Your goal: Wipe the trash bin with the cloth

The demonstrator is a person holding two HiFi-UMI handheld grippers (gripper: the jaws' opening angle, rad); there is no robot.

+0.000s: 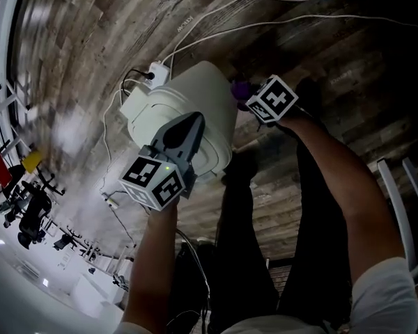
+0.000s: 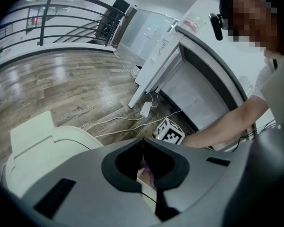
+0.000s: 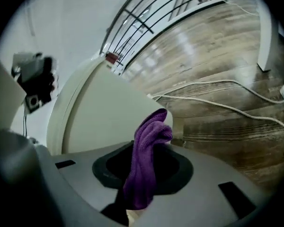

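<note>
The white trash bin (image 1: pixel 195 92) stands on the wood floor, its lid down. My left gripper (image 1: pixel 190 119) is shut with nothing between its tips and hovers over the lid's near side; the left gripper view shows its jaws (image 2: pixel 143 144) meeting above the bin (image 2: pixel 42 145). At the bin's right side, my right gripper (image 1: pixel 249 96) is shut on the purple cloth (image 1: pixel 240 87). Seen from the right gripper (image 3: pixel 146 148), the cloth (image 3: pixel 151 136) sticks up from the jaws, its bunched tip at the edge of the bin's wall (image 3: pixel 99 112). Whether it touches I cannot tell.
A white power strip (image 1: pixel 158 72) and white cables (image 1: pixel 216 30) lie on the floor behind the bin. A chair frame (image 1: pixel 397 200) is at the right. The person's legs (image 1: pixel 244 256) stand just before the bin. A white desk (image 2: pixel 194 79) and a railing (image 2: pixel 47 13) lie beyond.
</note>
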